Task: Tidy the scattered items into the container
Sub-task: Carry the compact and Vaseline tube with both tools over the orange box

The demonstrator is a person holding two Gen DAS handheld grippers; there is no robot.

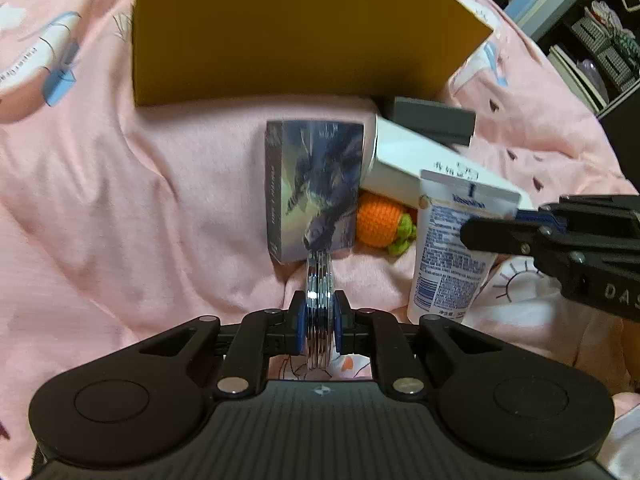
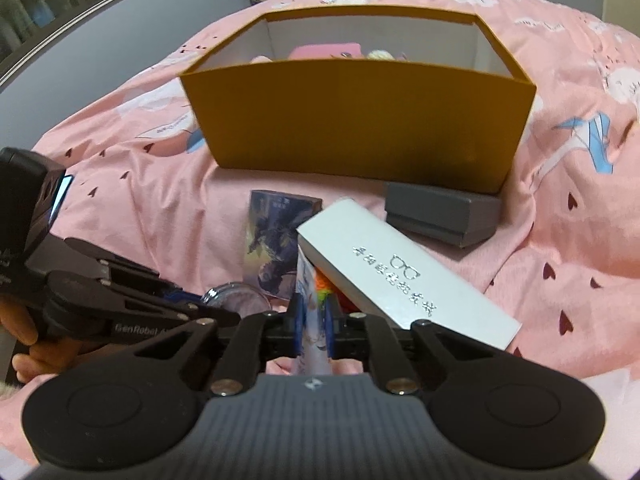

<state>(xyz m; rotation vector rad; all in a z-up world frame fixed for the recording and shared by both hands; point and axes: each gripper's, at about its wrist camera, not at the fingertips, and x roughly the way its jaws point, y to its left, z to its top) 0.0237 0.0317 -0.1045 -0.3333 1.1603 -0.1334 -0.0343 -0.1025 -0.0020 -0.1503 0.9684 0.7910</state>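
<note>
The round clear compact (image 1: 319,304) is standing on edge between the left gripper (image 1: 319,316) pads, clamped; the Vaseline tube (image 1: 452,248) is being pinched at its crimped end by the right gripper (image 2: 312,328). The orange box (image 2: 360,120) is sitting ahead of both tools, beyond the card box (image 1: 314,188) and white glasses box (image 2: 400,272). Judgement: lifting straight up first, clearing the near wall, then releasing low inside, is keeping the thin edge grips from slipping.

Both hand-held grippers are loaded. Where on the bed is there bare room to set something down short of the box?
Bare pink bedspread lies left of the picture card box, below the yellow box. Crowded to the right: the white glasses box, orange knitted toy, lotion tube and grey case sit close together.
</note>
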